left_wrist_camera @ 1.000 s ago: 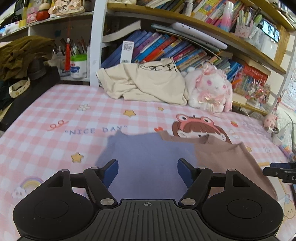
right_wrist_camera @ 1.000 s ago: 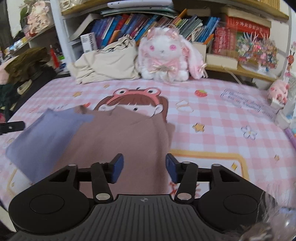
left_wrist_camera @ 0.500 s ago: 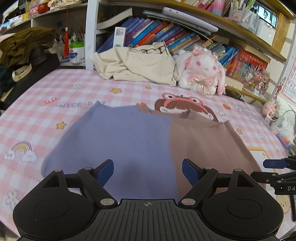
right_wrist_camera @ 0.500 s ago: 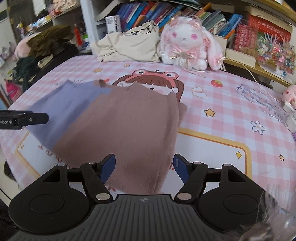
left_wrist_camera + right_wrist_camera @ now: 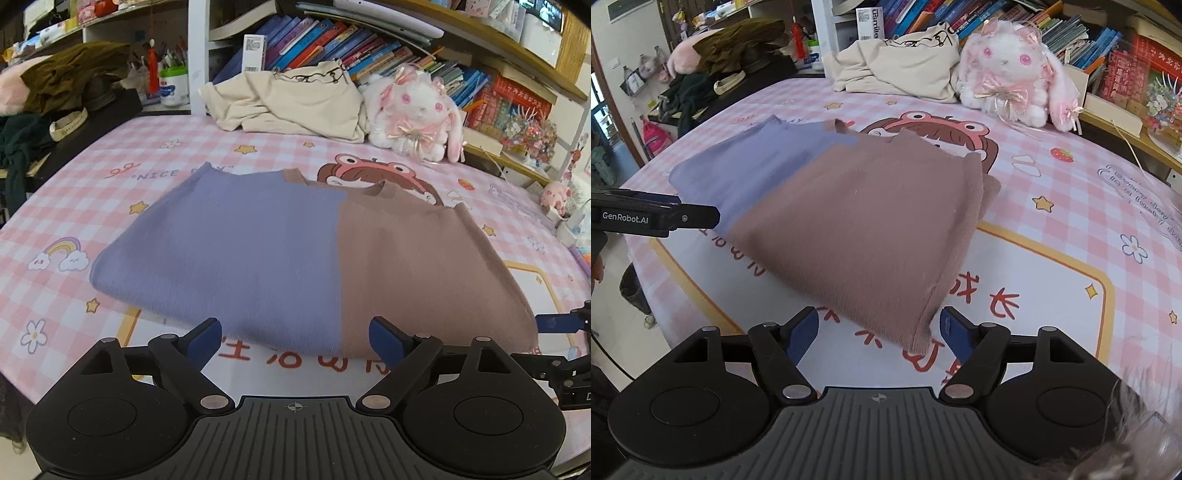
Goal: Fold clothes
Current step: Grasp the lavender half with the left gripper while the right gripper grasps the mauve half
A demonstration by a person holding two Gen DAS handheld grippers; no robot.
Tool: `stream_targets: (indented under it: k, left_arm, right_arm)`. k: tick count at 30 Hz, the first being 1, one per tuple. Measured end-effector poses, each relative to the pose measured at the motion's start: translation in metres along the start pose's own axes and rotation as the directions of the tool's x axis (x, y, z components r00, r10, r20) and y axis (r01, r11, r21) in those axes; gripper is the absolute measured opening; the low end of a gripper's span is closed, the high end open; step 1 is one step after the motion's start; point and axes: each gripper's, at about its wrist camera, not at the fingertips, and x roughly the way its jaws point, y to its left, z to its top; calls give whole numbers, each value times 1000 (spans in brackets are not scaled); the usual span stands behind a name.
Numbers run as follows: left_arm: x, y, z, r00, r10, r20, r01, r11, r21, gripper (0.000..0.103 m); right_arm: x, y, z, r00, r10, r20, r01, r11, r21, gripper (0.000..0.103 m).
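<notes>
A folded two-tone knitted sweater (image 5: pixel 314 254), lilac-blue on one half and dusty brown on the other, lies flat on the pink checked cartoon-print tabletop cover (image 5: pixel 122 177). It sits just ahead of both claws, its near hem closest to them and its neckline on the far side.

The left claw (image 5: pixel 295 341) hangs over the near hem where the blue and brown halves meet. Its blue-padded jaws stand wide and are opening; no cloth lies between them, and the pads press on nothing.

The right claw (image 5: pixel 877 332) sits at the near right corner of the brown half. Its jaws are fairly wide and opening; the corner of the hem lies between the tips, close to the right pad, which does not appear to press on it. In the right wrist view the left claw's black arm reaches in at the left edge, beside the blue half.

Beyond the sweater, well past both claws, a crumpled cream garment (image 5: pixel 295 103) lies heaped against a bookshelf full of colourful books (image 5: pixel 332 44). Just to its right sits a white and pink plush rabbit (image 5: pixel 413 114). Far to the left of the claws, a pile of dark olive and green clothes (image 5: pixel 66 81) rests at the tabletop's edge.
</notes>
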Motion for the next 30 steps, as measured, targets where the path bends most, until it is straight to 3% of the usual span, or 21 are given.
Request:
stream_targets:
  k: [9,12,14,17,23,30]
  left_arm:
    - [6,28,-3,997,6,-77,-23,976,-219,94]
    - [7,43,-5,996,-10,-83,-17,949,-315,94]
    - [6,54,-7,997,-28,-76,-5,917,-399,94]
    - [6,76,-12,996,-80,-48,39,825,-563,94]
    - [15,114,-27,988,-148,51,127,568,-813,94]
    - [27,140,-39,979,-108,175,204,392,-897,92]
  right_arm:
    - [1,-2,-6,1000,19,-17,-19,1000,0,76]
    - [0,-3,-7,1000,19,-16,-19,1000,0,76]
    - [-1,-4,-7,1000,18,-14,-18,1000,-1,76]
    - [-1,-4,-8,1000,22,-11,-22,1000,-2,76]
    - [-3,-7,-9,1000,25,-7,-25,1000,7,76]
    - [-5,-9,-8,1000,15,7,-15,1000,-2,77]
